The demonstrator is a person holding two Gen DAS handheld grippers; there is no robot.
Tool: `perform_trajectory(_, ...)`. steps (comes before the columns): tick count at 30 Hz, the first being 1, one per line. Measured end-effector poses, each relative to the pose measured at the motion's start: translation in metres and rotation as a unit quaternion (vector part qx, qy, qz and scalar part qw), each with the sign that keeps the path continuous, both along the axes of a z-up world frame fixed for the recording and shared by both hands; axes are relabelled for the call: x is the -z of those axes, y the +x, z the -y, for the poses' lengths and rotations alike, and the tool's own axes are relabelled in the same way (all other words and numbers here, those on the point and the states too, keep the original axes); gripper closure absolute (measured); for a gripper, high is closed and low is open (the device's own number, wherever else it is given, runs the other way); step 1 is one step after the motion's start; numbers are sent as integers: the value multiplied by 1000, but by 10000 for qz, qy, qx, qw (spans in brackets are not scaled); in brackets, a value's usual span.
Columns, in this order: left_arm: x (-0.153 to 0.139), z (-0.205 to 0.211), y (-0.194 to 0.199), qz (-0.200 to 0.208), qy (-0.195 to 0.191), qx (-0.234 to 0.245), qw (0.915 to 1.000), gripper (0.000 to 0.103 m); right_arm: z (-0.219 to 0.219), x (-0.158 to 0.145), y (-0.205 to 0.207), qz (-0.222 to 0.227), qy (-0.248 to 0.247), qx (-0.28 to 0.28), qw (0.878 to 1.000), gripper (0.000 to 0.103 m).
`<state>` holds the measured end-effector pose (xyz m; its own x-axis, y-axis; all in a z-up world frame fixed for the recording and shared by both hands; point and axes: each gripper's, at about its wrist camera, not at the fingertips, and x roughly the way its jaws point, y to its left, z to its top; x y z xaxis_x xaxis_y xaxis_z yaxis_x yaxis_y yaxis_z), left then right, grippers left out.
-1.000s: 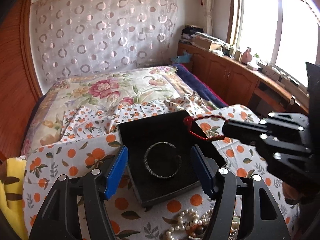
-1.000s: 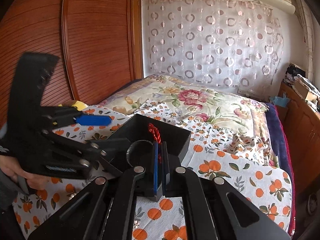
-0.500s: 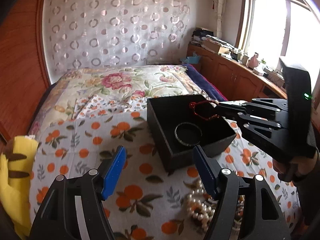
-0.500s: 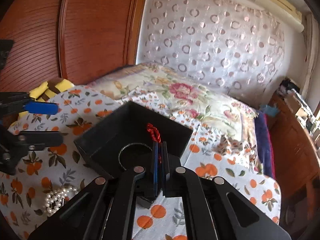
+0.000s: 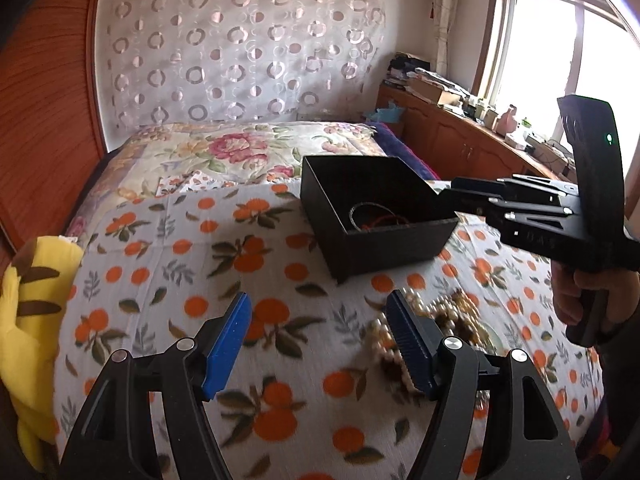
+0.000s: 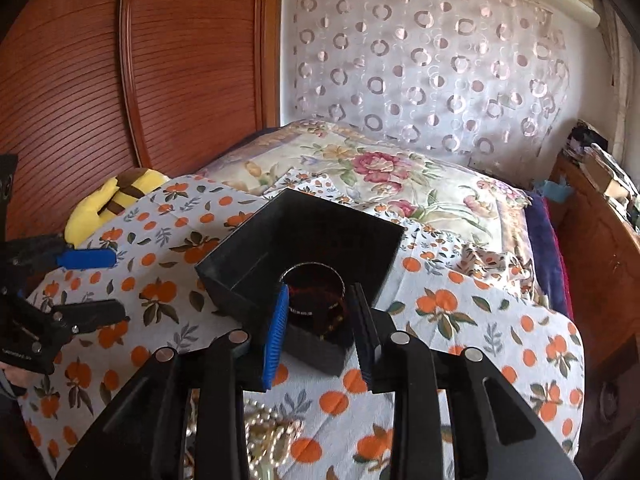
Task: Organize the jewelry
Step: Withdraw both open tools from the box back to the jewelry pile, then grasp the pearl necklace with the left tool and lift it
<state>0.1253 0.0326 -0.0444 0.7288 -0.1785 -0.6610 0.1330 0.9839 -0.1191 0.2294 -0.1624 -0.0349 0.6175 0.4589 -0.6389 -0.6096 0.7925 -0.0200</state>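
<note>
We let right gripper point(image 6: 318, 328) jaws finish opening, red cord point(image 6: 316, 292) dropped beyond them in box point(image 6: 240, 276); left gripper point(image 5: 320, 340) jaws apart, empty, pearls point(image 5: 436, 316) right of them.

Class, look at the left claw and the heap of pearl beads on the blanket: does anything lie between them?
Nothing visible does. The left claw is open above the blanket, and the pearl beads lie just beyond its right finger, with only bare blanket around them.

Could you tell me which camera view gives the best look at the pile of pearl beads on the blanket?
The left wrist view: the pearl beads lie beyond the left gripper, mostly visible though blurred. In the right wrist view the beads show only as a small patch, largely hidden under that gripper's own frame.
</note>
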Motion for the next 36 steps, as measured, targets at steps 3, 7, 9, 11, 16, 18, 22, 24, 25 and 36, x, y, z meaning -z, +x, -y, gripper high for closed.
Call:
perform_trajectory(3,0,1,-12,23,29,19,10000,35,8,1,-13,-23,96,66,9999,69)
perform_trajectory(7,0,5,-25,60,64,24,10000,30,16,7,-31,-74,145,108,9998,69)
perform_trajectory(9,0,8,-31,62,67,49,9999,30,20,11,-40,-116,162,121,9997,69)
perform_trajectory(11,1,10,-36,54,80,71,9999,30,23,14,-50,-152,175,116,9997,69)
perform_trajectory(16,3,20,-48,52,122,148,9998,30,28,23,-71,-217,300,138,9992,69)
perform_trajectory(18,4,25,-52,38,163,168,9997,30,30,28,-80,-271,354,128,9989,69)
perform_trajectory(22,9,30,-54,-88,123,202,9997,30,32,35,-96,-353,413,62,9985,69)
perform_trajectory(24,12,32,-52,-131,131,209,9996,30,32,39,-103,-336,385,38,9987,69)
perform_trajectory(25,14,33,-51,-151,134,217,9996,30,31,41,-105,-316,359,41,9988,69)
perform_trajectory(36,27,47,-30,-502,-147,498,9974,69,37,45,-115,-326,381,69,9987,69)
